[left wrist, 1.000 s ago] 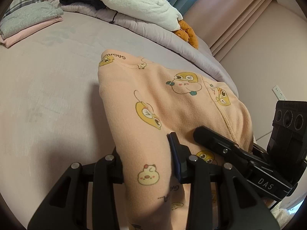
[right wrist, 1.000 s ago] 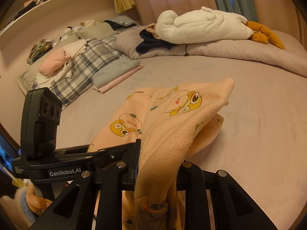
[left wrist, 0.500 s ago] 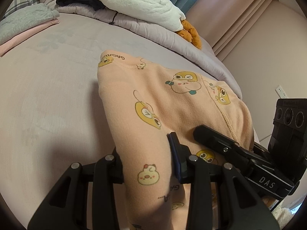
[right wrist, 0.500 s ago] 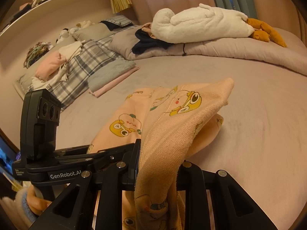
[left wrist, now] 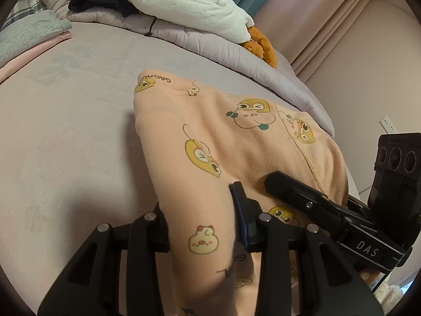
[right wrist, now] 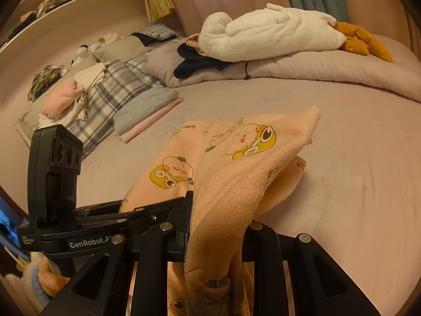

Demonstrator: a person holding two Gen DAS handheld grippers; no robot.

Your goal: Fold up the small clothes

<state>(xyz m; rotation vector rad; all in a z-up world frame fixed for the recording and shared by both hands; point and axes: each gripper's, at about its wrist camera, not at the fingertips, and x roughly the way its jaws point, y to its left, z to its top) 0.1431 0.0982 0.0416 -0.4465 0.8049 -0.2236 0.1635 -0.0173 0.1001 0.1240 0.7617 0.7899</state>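
1. Work item: a peach garment (left wrist: 210, 131) printed with yellow cartoon figures. Its far part lies on the bed (left wrist: 65, 131); its near part is raised off the surface and runs into both tools.
2. Left gripper (left wrist: 202, 218): the jaws stand at a narrow setting with a bunched fold of the garment clamped between them. The cloth fills the gap and is drawn taut upward from the bed.
3. Right gripper (right wrist: 215, 226): the jaws are narrow and closed on a second bunch of the same garment (right wrist: 236, 173). The cloth drapes over the jaws, and one corner sticks out toward the far side.
4. Relative position: the two tools are close together, side by side. Each appears in the other's view, just beside the gripped cloth.
5. Progress, judged from layout: the garment appears already doubled at least once, since a lower layer shows beneath the lifted edge in the right wrist view. The held edge is not yet laid down, so the current fold is incomplete.
6. Finished work: a stack of folded clothes (right wrist: 147, 110), grey over pink, lies at the far left of the bed, well apart from the garment.
7. Remaining work: loose clothes (right wrist: 194, 60) lie heaped by a white plush toy (right wrist: 268, 34) at the far edge. These appear unfolded.
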